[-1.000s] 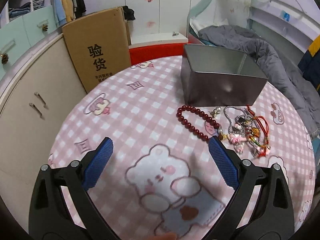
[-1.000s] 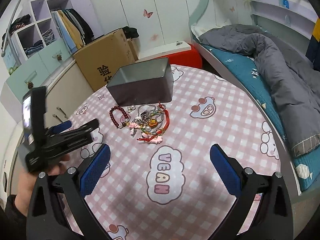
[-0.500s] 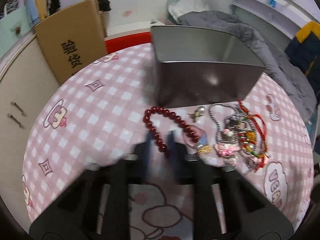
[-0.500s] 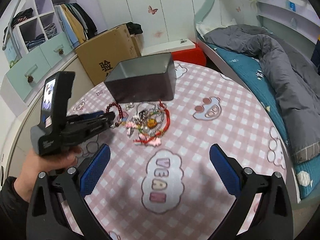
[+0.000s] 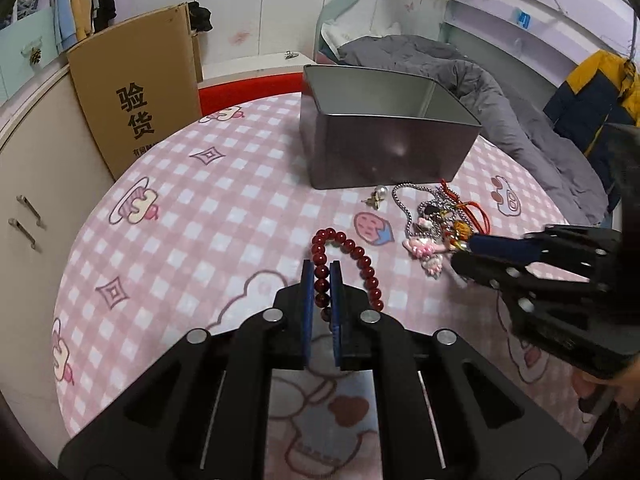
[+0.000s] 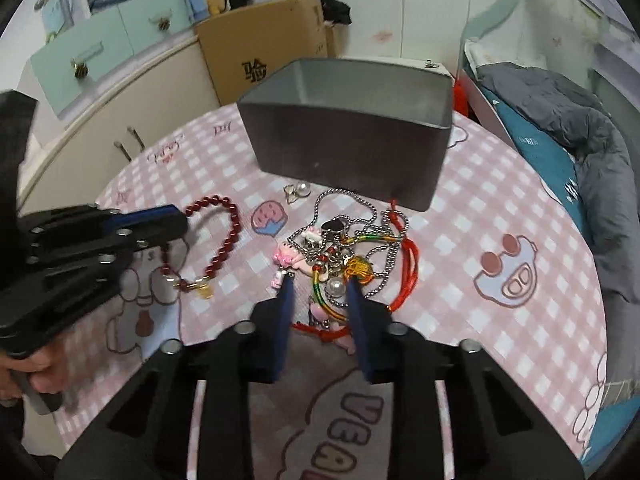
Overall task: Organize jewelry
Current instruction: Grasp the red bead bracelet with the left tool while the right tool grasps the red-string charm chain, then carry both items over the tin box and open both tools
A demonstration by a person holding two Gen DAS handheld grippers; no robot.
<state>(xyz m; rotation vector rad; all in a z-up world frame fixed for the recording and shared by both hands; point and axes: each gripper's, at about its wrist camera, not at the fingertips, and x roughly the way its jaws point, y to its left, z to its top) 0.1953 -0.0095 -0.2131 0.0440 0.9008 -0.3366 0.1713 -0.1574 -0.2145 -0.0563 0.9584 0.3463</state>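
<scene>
the left gripper (image 5: 321, 280) is closed on the red bead bracelet (image 5: 362, 262), with one run of beads clamped between its blue pads; the rest of the loop lies on the table beyond and to the right of the fingertips. the right gripper (image 6: 320, 286) is partly open, with its fingers straddling the near edge of the tangled jewelry pile (image 6: 348, 252); the pads appear to touch the pile but are not closed on it. the pile consists of a silver chain, a red cord, a multicolour cord, pink charms, a pearl and a gold knot, all interlaced. a pearl earring (image 6: 298, 191) lies apart from the pile, just beside the near wall of the metal tin (image 6: 348, 152). the tin is rectangular, grey and open at the top, and it stands toward the far edge of the table. the table carries a pink checked tablecloth (image 6: 500, 208) with cartoon prints. a cardboard box (image 5: 136, 92) stands off the far left edge against cream cabinets. a bed with a grey duvet (image 6: 580, 128) runs along the right edge.
</scene>
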